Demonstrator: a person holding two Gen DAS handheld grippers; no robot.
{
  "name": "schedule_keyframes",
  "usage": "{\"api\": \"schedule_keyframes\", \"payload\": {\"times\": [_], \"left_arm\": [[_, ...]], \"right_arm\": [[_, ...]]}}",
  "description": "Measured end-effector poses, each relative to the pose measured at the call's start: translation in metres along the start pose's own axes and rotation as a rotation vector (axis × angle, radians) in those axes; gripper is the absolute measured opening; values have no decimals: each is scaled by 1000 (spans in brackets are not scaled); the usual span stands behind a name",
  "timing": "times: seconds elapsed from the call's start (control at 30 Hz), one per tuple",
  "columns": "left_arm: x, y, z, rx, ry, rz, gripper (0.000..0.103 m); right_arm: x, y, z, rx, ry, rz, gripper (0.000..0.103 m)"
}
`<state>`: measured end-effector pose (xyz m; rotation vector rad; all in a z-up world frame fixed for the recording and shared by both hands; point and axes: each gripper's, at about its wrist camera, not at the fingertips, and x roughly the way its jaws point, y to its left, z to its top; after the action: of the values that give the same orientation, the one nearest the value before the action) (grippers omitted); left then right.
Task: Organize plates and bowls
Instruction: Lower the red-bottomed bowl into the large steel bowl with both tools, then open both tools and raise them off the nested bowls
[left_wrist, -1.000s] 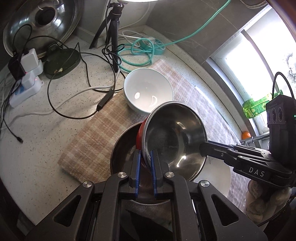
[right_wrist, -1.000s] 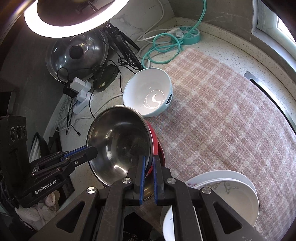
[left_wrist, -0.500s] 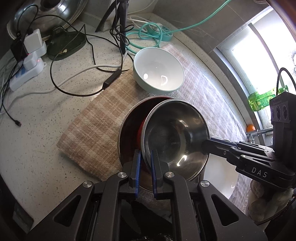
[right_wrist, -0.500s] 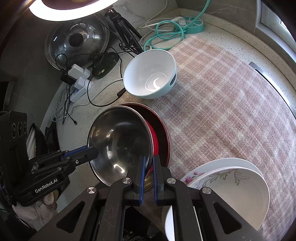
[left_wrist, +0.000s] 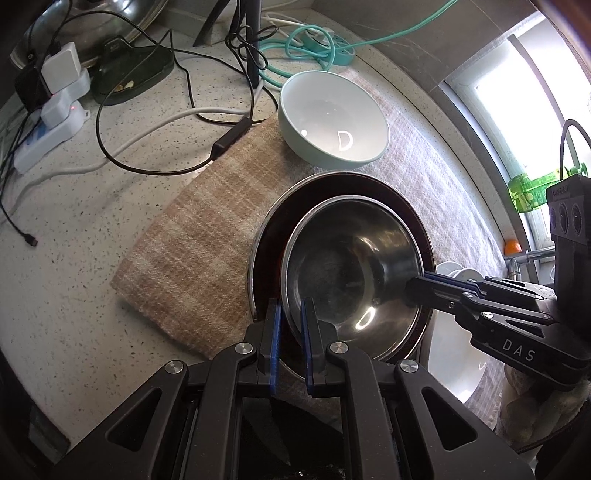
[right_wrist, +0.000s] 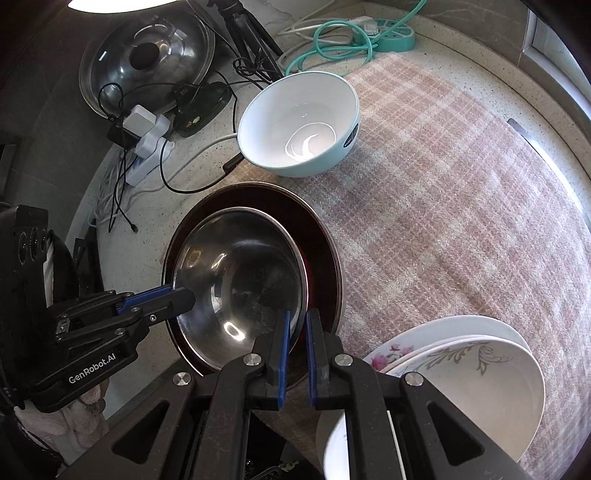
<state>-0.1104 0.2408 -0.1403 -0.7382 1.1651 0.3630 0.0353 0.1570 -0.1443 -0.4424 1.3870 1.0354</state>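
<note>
Beyond the steel bowl (right_wrist: 240, 273), only the right view shows stacked floral plates (right_wrist: 461, 365).

Steel bowl (left_wrist: 354, 266): I saw shiny silver, centre frame.
Larger bowl (right_wrist: 321, 258): dark red inside.
Upper bowl (right_wrist: 299, 122): white inside, pale teal outside.
Cloth (right_wrist: 443, 206): pink-beige plaid.
Plates (right_wrist: 461, 365): white, floral sprigs, lower right.
Pads (left_wrist: 275, 339): blue.

Both the right claw (right_wrist: 295, 325) and left claw (right_wrist: 184, 295) pinch the steel bowl's (right_wrist: 236, 280) rim. It sits inside a dark red bowl (right_wrist: 321, 258) on a checked cloth (right_wrist: 443, 221).
</note>
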Motion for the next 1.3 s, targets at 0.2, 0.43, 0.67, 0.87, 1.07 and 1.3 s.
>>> {"api": "schedule_keyframes", "payload": {"times": [0.2,0.43,0.67,0.87,1.07,1.3], "left_arm": [[2,-1,2,15,2,9,9],[3,-3,5,20,4,9,8],[1,-3,4,29,-5,23,8],[-5,-4,5,33,-25,31,8],[-16,-3,7,31,-50,17,8],[-30,-3,13,50,-99,20,8]], "right_arm": [[4,3,1,-18,3,-19,10],[-1,1,3,-9,6,-17,11],[-4,0,3,-14,2,-23,12],[-13,2,4,-24,-23,-25,13],[-26,3,2,-34,-53,-25,13],[-40,6,1,-44,-102,-29,13]]}}
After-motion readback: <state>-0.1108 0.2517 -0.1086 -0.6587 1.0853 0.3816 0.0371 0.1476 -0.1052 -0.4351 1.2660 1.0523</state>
